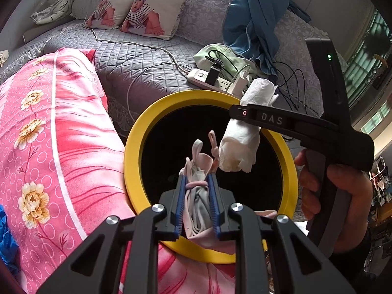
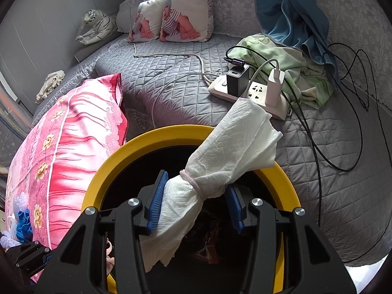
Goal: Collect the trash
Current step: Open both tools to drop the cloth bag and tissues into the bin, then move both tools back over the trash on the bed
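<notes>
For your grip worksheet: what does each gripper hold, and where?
Left gripper: pinkish cloth, mid-bundle. Right gripper: tissue wad, near its tied waist.

Both wrist views look steeply down, close above the yellow-rimmed bin [image 1: 132, 152].

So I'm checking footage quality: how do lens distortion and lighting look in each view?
Left wrist view: strong fisheye bending with dark corners, window glare top right, bin interior black. Right wrist view: same curvature, soft even daylight, tissue bundle sharp, bin interior dim.

Daylit grey quilted bed [image 2: 176, 93], window [image 1: 367, 49]
</notes>
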Available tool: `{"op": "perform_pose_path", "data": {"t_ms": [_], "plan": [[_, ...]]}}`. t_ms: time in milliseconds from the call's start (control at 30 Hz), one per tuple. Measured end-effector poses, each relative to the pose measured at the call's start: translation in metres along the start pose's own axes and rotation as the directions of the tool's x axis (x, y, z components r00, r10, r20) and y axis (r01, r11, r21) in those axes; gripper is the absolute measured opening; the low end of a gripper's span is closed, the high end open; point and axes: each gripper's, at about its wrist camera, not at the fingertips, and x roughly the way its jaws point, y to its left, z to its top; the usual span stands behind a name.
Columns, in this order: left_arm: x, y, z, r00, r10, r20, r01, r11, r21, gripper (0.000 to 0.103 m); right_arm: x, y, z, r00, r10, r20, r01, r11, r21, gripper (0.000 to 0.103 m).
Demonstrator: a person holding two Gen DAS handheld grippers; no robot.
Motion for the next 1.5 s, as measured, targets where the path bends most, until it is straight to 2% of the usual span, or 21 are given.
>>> {"op": "perform_pose_path", "data": {"t_ms": [333, 533, 733, 867, 1000, 1167, 1300, 1367, 1500], "plan": [[-0.008, 0.004, -0.001, 1.000, -0.029, 0.010, 0.030, 0.999, -0.029, 0.024, -0.006, -0.009, 0.004, 1.000, -0.011, 0.013, 0.011, 0.999, 0.039, 0.054], [-0.025, 0.014, -0.001, 0.999, -0.033, 0.039, 0.035, 0.998, -0.057, 0.024, -0.022, -0.010, 0.004, 0.999, -0.011, 0.043, 0.009, 0.999, 0.044, 0.055], [-0.062, 0.035, 0.000, 0.995, 0.002, 0.100, 0.007, 0.996, -0.086, 0.024, -0.046, 0.010, -0.002, 0.996, 0.036, 0.083, -0.035, 0.999, -0.008, 0.055], [-0.094, 0.058, -0.007, 0.990, 0.051, 0.134, -0.036, 0.993, -0.112, 0.024, -0.059, 0.036, -0.008, 0.990, 0.112, 0.083, -0.107, 0.992, -0.065, 0.055], [-0.128, 0.089, -0.025, 0.981, 0.119, 0.154, -0.097, 0.985, -0.142, 0.024, -0.069, 0.071, -0.019, 0.976, 0.213, 0.048, -0.204, 0.967, -0.150, 0.055], [-0.172, 0.135, -0.057, 0.966, 0.196, 0.166, -0.160, 0.964, -0.212, 0.024, -0.077, 0.123, -0.037, 0.952, 0.305, -0.014, -0.298, 0.918, -0.260, 0.055], [-0.204, 0.170, -0.087, 0.952, 0.262, 0.160, -0.214, 0.940, -0.266, 0.024, -0.080, 0.164, -0.054, 0.938, 0.341, -0.059, -0.340, 0.874, -0.347, 0.055], [-0.219, 0.186, -0.103, 0.943, 0.291, 0.159, -0.235, 0.925, -0.300, 0.030, -0.081, 0.183, -0.063, 0.931, 0.354, -0.083, -0.358, 0.850, -0.385, 0.056], [-0.245, 0.216, -0.136, 0.928, 0.337, 0.159, -0.260, 0.892, -0.370, 0.033, -0.077, 0.217, -0.081, 0.922, 0.363, -0.136, -0.385, 0.810, -0.444, 0.059]]}}
